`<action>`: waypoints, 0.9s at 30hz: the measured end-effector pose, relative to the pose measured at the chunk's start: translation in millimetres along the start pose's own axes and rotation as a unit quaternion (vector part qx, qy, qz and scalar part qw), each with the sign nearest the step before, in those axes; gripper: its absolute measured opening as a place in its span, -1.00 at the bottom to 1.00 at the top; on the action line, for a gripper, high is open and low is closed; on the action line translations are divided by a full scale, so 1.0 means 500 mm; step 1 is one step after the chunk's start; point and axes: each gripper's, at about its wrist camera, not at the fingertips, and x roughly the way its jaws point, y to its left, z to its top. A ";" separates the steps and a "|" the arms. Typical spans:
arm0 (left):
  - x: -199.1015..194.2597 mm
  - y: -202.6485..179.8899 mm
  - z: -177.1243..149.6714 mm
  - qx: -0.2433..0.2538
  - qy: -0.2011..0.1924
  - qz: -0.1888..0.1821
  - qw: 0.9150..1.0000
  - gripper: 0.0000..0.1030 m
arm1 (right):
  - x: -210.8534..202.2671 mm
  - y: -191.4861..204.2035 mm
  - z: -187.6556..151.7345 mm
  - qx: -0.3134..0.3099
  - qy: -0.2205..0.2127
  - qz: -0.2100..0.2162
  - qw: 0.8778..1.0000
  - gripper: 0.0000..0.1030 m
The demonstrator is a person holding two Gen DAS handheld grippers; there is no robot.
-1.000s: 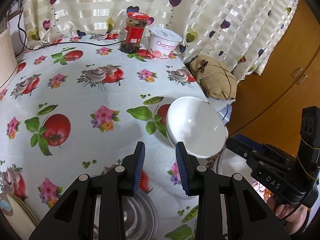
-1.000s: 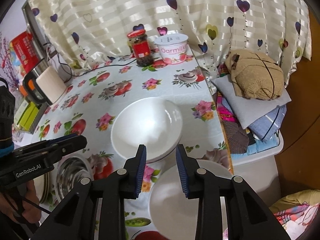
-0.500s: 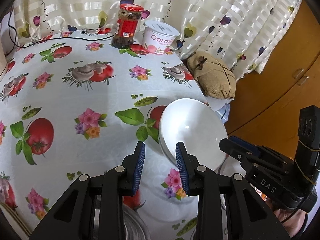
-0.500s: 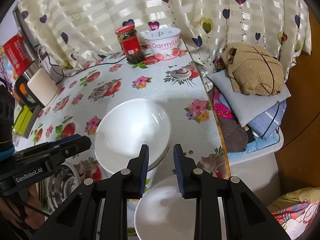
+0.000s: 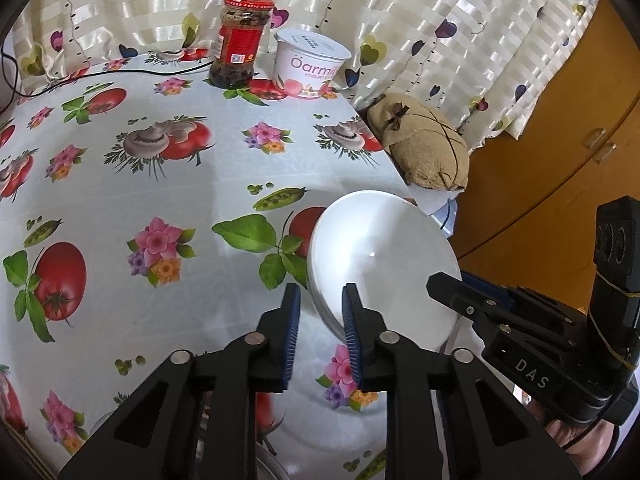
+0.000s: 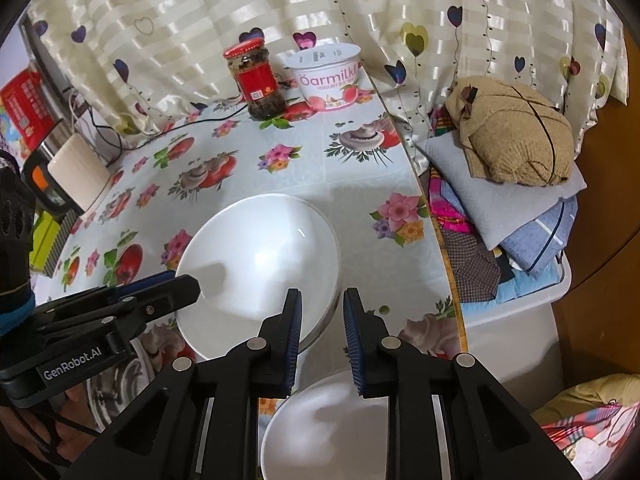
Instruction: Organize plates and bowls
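Note:
A white bowl [image 5: 380,268] [image 6: 260,268], seemingly stacked on another, stands near the table's right edge. My left gripper [image 5: 318,320] is open, its fingers straddling the bowl's near-left rim. My right gripper [image 6: 318,320] is open at the bowl's near-right rim, without a grip. A second white bowl [image 6: 320,428] lies below the right gripper. A steel bowl [image 6: 116,380] sits under the left gripper, mostly hidden.
A red-lidded jar [image 5: 238,44] and a yogurt tub [image 5: 310,64] stand at the back by the curtain. A brown cushion [image 6: 516,136] on folded clothes lies beyond the table's right edge. A kettle-like appliance [image 6: 68,176] stands at the left.
Both grippers have moved forward to the white bowl, one on each side. The right gripper's jaws have narrowed slightly.

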 end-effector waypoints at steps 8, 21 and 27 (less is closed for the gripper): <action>0.003 -0.004 0.003 0.004 0.000 0.000 1.000 -0.67 | 0.004 0.002 0.002 -0.001 0.000 -0.001 1.000 -0.62; -0.008 0.001 0.007 -0.002 -0.008 -0.003 1.000 -0.67 | 0.002 0.004 0.012 -0.002 -0.004 -0.001 1.000 -0.63; -0.009 -0.001 0.007 -0.001 -0.007 -0.004 1.000 -0.67 | -0.009 0.006 0.011 -0.002 -0.010 -0.001 1.000 -0.63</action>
